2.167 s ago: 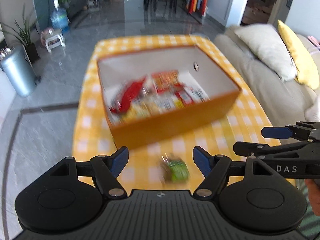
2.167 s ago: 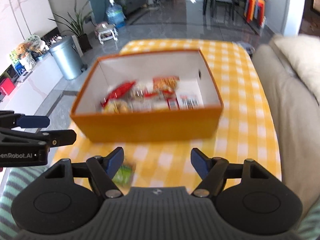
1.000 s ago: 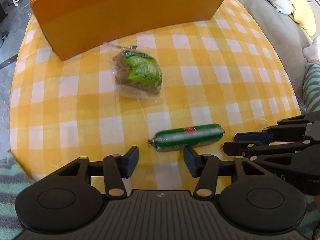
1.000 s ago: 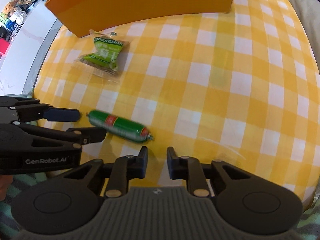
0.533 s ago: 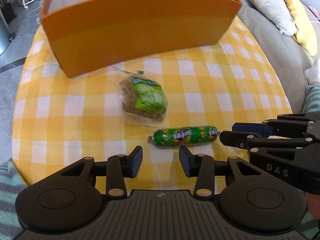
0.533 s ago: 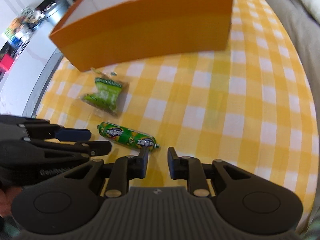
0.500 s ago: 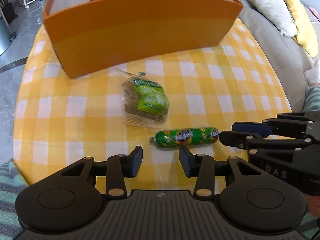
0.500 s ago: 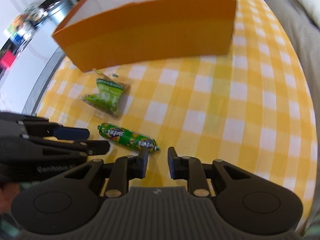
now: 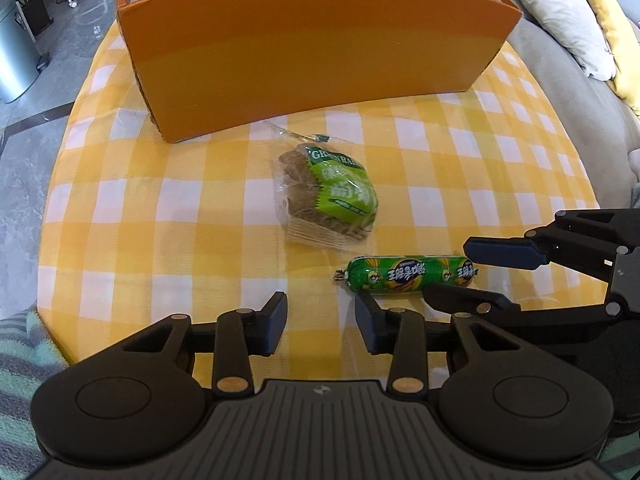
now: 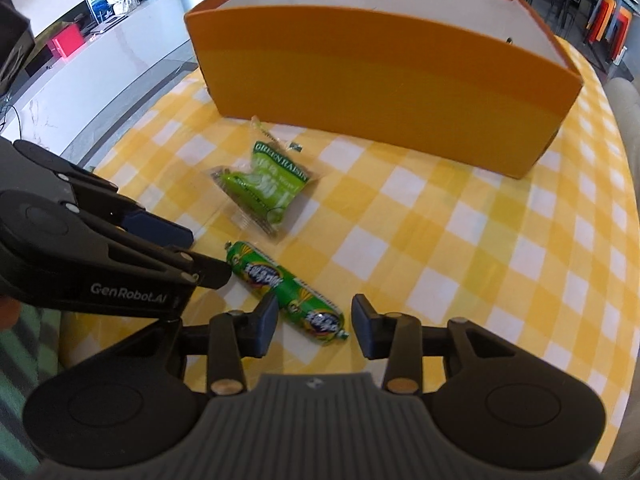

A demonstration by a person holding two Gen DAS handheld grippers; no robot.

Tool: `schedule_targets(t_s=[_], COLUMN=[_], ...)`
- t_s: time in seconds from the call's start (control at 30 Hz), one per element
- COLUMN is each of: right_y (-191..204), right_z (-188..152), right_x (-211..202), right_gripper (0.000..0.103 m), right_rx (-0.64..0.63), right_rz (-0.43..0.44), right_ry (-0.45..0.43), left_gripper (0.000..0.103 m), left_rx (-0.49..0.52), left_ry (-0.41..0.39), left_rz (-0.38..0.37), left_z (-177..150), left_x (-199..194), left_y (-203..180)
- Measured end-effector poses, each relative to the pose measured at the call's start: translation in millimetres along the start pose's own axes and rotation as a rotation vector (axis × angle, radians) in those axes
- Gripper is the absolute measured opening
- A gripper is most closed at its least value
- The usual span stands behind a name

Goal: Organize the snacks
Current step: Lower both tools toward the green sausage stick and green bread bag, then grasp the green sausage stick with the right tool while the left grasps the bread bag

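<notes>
Right claw [image 10: 314, 322] is opening, the green sausage stick [image 10: 286, 286] lying on the checkered surface [image 10: 460, 240] with one end between its fingers, nothing gripped. Left claw [image 9: 320, 322] is drawn in close and empty, beside the sausage's other end. The raisin packet [image 9: 332, 196] rests just in front of the orange box [image 9: 312, 52].

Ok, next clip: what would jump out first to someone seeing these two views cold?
The big orange cardboard box fills the far end of the yellow-and-white checked tablecloth. In front of it lie a clear packet with a green raisin label and, nearer, a green foil-wrapped sausage stick, with the right claw opening around its end.
</notes>
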State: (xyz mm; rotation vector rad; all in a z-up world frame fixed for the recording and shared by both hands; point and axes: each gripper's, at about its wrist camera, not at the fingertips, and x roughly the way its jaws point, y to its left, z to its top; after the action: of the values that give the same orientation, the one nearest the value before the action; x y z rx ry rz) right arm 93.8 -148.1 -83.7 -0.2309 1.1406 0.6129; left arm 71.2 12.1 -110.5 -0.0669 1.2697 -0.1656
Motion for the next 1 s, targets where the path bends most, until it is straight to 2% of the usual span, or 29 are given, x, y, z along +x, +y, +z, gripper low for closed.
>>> schedule_targets(t_s=[0.17,0.3,0.43,0.57,0.73,0.87,0.93,1.0], right_y=[6.0,10.9,18.6,15.4,-16.2,-53.6,-64.8,-67.5], right_z=[3.4,4.8,3.8,1.3,-11.6,-20.8,-22.1,-21.2], right_x=[5.3,12.9,16.7,13.5,2.0,-7.0,-8.6,-8.7], right_gripper=[0.038,0.038,0.031,0.029,0.029,0.029,0.029,0.029], right_rx=[-0.019,-0.037,-0.064,-0.031,0.133,0.320,0.374,0.401], right_rz=[0.009,0.016,0.011,0.007,-0.046,-0.105,-0.122,-0.118], right_ry=[-0.014,-0.001,0.012,0.051,0.116,0.108,0.100,0.091], left_gripper=[0.042,0.043,0.043,0.043,0.047,0.059,0.063,0.072], left_rx=[-0.018,-0.038,-0.019,-0.005,0.005,0.011,0.007,-0.002], left_ry=[0.000,-0.005,-0.008,-0.003,-0.008,-0.040,-0.071,-0.115], left_rz=[0.024,0.005,0.013,0.011,0.007,0.012,0.018,0.022], left_z=[-1.3,-0.4,0.3,-0.1,-1.4,0.6,1.7,2.3], left_x=[-1.1,0.6,1.0,0.5,-4.6,-10.0,-13.9,-19.5], left_y=[5.0,7.1,4.1,0.4,-1.5,-4.8,-6.0,-5.4])
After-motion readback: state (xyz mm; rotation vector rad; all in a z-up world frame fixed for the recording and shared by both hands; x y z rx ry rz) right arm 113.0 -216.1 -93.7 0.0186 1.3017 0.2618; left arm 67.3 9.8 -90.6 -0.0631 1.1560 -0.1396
